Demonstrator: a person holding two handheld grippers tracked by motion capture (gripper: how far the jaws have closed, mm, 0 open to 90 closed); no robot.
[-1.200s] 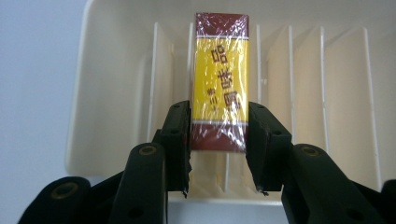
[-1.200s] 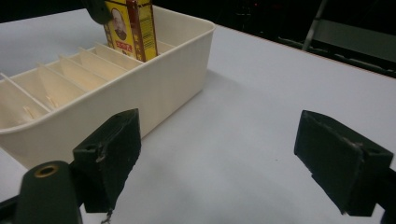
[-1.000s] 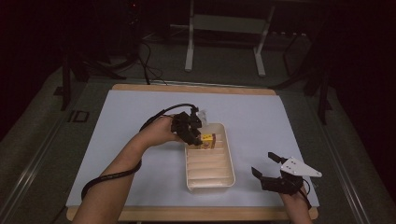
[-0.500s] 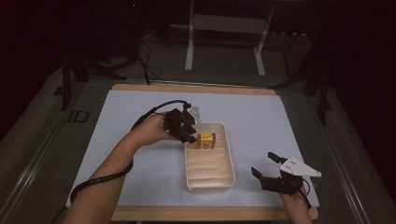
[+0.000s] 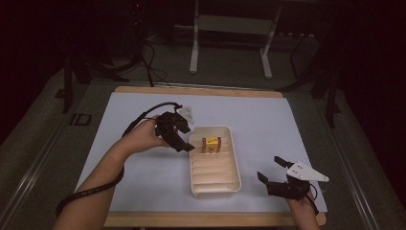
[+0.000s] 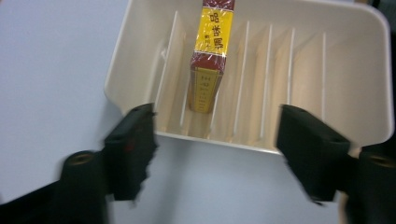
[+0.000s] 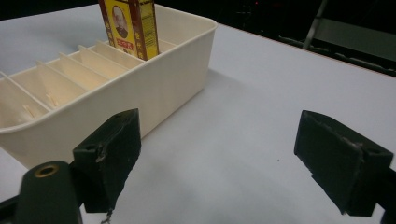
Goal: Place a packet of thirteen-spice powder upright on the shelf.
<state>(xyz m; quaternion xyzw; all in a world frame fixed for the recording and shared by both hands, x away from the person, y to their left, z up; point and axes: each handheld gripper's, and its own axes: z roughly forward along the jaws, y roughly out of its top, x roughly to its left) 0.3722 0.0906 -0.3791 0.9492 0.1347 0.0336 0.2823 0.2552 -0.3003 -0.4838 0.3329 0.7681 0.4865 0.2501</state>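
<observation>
**Letting go: the box was left standing in the divider tray**

Opening its jaws, your left gripper [image 5: 184,139] had just released the small red-and-yellow box [image 5: 211,144], and that was the one real change. Half a second earlier the gripper sat right over the far end of the cream divider tray [image 5: 233,158], closed on the box; by this moment it had drawn off to the tray's left side, jaws spread with nothing between them. In the left gripper view the box [image 6: 209,60] stood upright in a slot between two thin partitions, near one end of the tray [image 6: 369,84], and both black pads were clear of the tray's rim.

Your right gripper [image 5: 276,177] had kept its place near the tray's near right corner, on the pale blue mat [image 5: 268,115]. Its jaws stood wide apart and empty; from its own view the box [image 7: 131,25] rose above the tray wall [image 7: 154,88] at the far end.

For the work in hand, I judged the placing step finished: the box rested in its slot without support and did not look tilted. The remaining slots looked empty. No other box was visible on the mat, so I could not tell what you would load next.
</observation>
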